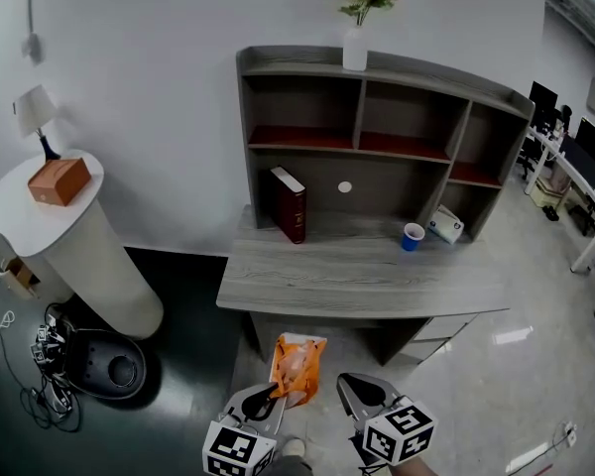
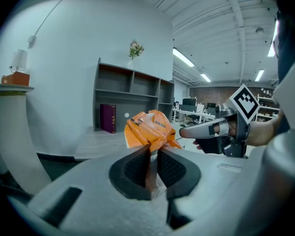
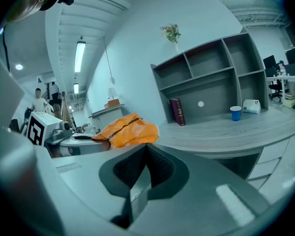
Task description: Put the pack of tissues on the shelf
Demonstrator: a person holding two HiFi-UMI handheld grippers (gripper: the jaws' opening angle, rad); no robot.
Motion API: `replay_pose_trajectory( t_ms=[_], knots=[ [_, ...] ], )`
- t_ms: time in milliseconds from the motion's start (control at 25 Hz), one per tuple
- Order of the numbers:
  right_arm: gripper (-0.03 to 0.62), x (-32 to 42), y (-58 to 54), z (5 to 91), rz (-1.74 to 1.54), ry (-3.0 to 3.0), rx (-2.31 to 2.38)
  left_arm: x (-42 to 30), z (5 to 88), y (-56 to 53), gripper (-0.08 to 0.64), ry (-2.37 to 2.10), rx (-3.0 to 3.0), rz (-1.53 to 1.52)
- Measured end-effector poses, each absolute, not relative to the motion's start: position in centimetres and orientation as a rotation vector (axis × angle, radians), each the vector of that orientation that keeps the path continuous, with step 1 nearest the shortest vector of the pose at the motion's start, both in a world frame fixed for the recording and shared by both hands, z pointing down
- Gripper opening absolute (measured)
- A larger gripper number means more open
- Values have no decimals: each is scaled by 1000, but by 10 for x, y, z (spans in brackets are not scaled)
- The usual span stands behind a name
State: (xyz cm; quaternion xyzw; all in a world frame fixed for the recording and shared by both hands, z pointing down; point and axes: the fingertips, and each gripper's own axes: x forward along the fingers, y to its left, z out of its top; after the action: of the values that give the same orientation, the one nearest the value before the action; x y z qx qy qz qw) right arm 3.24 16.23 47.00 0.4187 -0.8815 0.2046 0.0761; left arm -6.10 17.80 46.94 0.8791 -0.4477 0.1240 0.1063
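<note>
My left gripper (image 2: 154, 151) is clenched on the orange, crinkled plastic pack of tissues (image 2: 150, 129). The jaws pinch the wrapper at its near edge, so the bulk of the pack stands just past the jaw tips, ahead and slightly above them. In the head view, the pack (image 1: 297, 363) runs lengthwise away from me, pointing at the front edge of the grey wood-grain desk (image 1: 357, 286). It hangs in the air short of that edge and touches nothing but my jaws.

The grey wood-grain shelf (image 1: 426, 75) sits on the back of the desk, beyond the pack and higher, well apart from it. The move ahead is therefore forward and up along the pack's own axis. Its upper compartments look bare, while the lower space holds an upright dark red hardback book (image 1: 289, 203), a small blue cup (image 1: 413, 236) and a white-and-blue box (image 1: 445, 224).

My right gripper (image 3: 146, 149) has its jaws pressed together on nothing. It rides just beside the left one on the right and is no nearer the shelf, so the left hand has the job.

There is dark print on the wrapper in the left gripper view, but I can't read it, probably because of blur and creases. The book's spine and the box give me no legible words either.
</note>
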Motion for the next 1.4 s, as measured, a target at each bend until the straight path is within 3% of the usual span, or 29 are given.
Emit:
replay_pose_trajectory(
  t_ms=[680,1400],
  knots=[
    [2,-21,82,469,589,-2616,1267,-111,466,95,5,-1291,2623,363],
    [2,-22,-7,449,480,-2661,1214,-112,449,17,5,-1346,2586,331]
  ],
)
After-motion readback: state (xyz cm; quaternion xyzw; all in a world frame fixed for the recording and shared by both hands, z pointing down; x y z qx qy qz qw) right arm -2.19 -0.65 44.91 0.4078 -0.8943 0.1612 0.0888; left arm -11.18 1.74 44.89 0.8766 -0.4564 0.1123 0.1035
